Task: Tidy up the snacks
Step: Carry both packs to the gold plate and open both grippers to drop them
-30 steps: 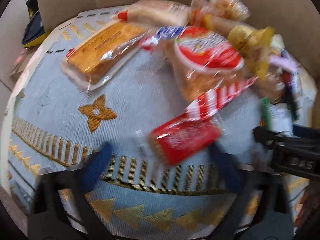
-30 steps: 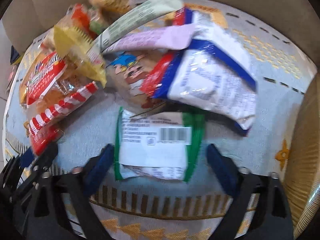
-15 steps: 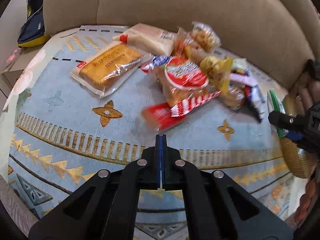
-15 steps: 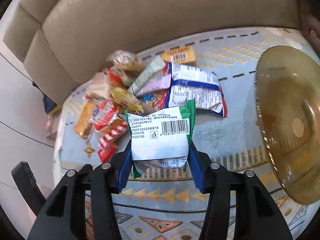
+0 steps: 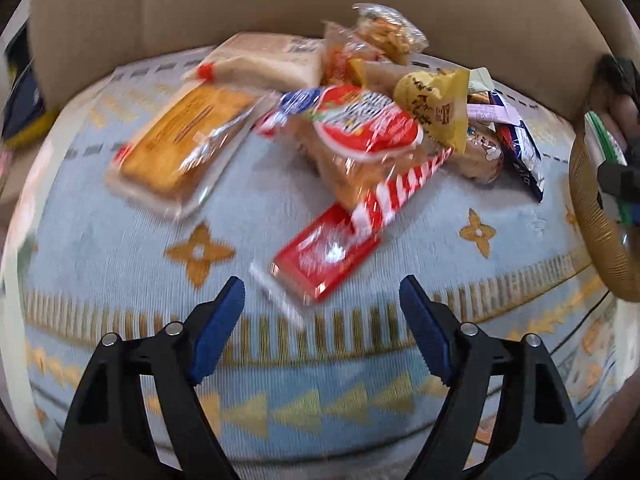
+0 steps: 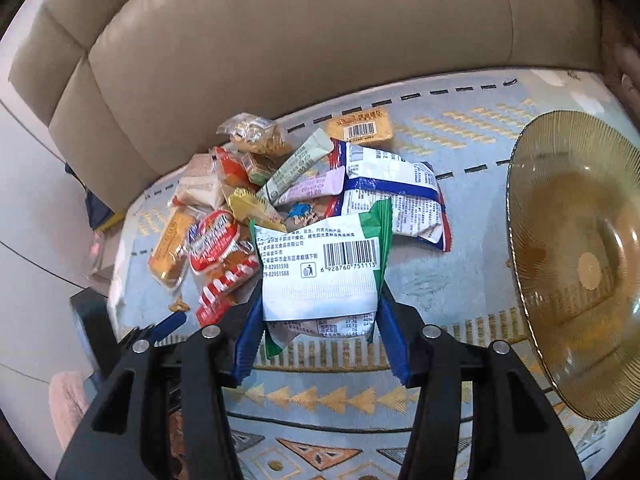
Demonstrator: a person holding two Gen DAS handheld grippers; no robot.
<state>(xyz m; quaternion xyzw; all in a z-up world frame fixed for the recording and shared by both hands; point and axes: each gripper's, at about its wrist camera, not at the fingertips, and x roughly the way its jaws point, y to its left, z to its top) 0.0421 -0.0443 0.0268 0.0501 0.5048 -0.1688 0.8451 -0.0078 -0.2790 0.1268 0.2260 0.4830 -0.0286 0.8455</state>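
Left wrist view: the left gripper [image 5: 320, 300] hangs with its jaws spread wide and nothing between them, just short of a red flat snack packet [image 5: 326, 252] that lies at the near edge of the snack heap [image 5: 372, 120] on the patterned blue cloth [image 5: 120, 248]. The picture is smeared. The packet's far end sits under a red-and-white striped wrapper [image 5: 404, 184], so a grab could drag that along or slip off the slick film.

Right wrist view: the right gripper [image 6: 320, 328] is clenched on a green-and-white snack packet [image 6: 320, 272], held clear above the cloth with its barcode side up. The amber glass dish [image 6: 576, 264] stands near the cloth's right edge and looks empty. The pinch sits low on a puffy bag; in my judgement it could swing or slide out on the way over, or land on the dish's rim and tip back out.
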